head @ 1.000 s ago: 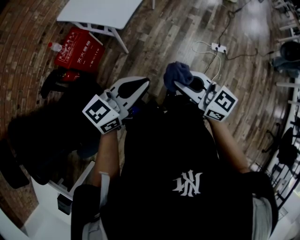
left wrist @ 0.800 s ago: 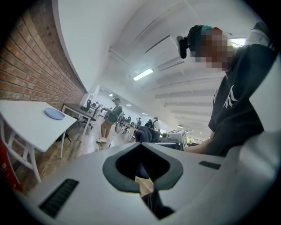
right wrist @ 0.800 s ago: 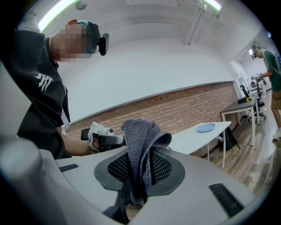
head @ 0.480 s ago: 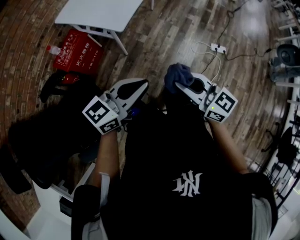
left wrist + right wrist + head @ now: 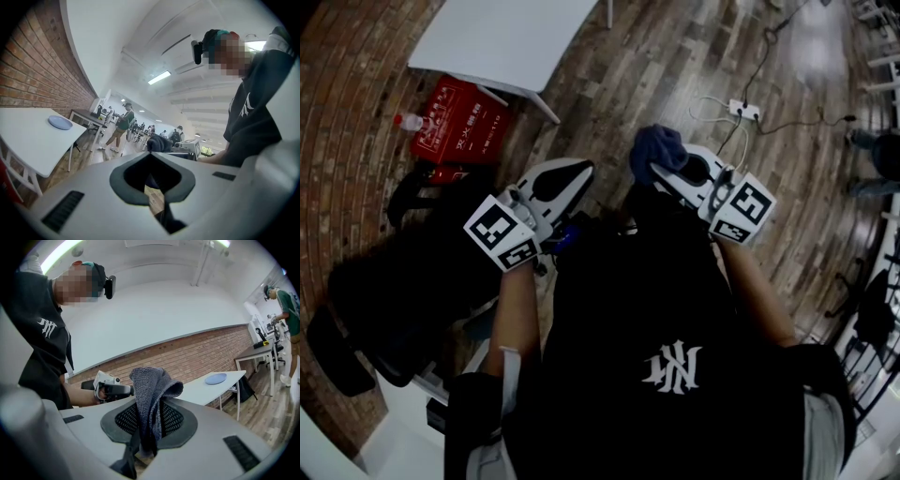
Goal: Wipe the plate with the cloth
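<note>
A pale blue plate [image 5: 60,123] lies on a white table [image 5: 33,145] by the brick wall, well away from both grippers; the right gripper view shows the same plate [image 5: 215,378] on that table [image 5: 201,392]. My right gripper [image 5: 654,171] [image 5: 149,425] is shut on a blue-grey cloth [image 5: 656,148] [image 5: 150,385], which stands up bunched from the jaws. My left gripper [image 5: 579,171] [image 5: 151,159] is shut with nothing in it. Both are held level in front of the person's chest, side by side. The plate is out of the head view.
The head view shows the white table [image 5: 506,37] at the top, with a red box [image 5: 459,108] and a bottle [image 5: 411,122] on the wooden floor beside it. A power strip [image 5: 745,111] with cables lies at the upper right. Dark bags [image 5: 403,272] sit at the left. People stand at distant desks [image 5: 123,123].
In the head view the floor, white table and red box have slid slightly down the picture. Both grippers keep their pose before the body, and the cloth stays clamped.
</note>
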`<state>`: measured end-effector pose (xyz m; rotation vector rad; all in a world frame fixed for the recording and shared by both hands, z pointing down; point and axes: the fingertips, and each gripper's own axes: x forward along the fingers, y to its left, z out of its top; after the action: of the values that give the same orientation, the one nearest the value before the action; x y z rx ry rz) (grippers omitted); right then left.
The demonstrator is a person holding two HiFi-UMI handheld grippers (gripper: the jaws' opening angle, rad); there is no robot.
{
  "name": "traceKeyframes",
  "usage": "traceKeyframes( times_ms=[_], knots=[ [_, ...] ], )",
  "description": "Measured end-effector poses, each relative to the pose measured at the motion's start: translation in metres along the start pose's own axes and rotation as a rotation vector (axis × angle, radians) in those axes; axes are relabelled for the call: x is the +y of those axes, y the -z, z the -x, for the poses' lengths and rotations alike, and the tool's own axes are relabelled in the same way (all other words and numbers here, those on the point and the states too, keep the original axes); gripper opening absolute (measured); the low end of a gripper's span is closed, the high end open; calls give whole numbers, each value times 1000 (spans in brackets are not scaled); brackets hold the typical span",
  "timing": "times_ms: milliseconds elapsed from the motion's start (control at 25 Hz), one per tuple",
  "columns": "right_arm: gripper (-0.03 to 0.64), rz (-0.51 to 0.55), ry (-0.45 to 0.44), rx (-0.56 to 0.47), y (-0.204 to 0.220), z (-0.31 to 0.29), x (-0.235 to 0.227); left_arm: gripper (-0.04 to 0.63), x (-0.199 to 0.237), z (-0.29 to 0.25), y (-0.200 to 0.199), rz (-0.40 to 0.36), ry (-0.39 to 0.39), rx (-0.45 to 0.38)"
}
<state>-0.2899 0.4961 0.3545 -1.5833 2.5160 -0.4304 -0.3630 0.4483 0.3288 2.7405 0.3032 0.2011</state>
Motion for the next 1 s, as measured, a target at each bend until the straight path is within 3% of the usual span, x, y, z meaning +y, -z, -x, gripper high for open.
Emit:
traceKeyframes(
  times_ms=[600,1000],
  knots=[
    [89,44,-120,-30,-79,-5,-139,2,80,-127,-84,-45,-45,-7],
    [89,90,-145,-15,-99,-3,-198,2,115,-170,-93,-29,-88,-21]
  ],
)
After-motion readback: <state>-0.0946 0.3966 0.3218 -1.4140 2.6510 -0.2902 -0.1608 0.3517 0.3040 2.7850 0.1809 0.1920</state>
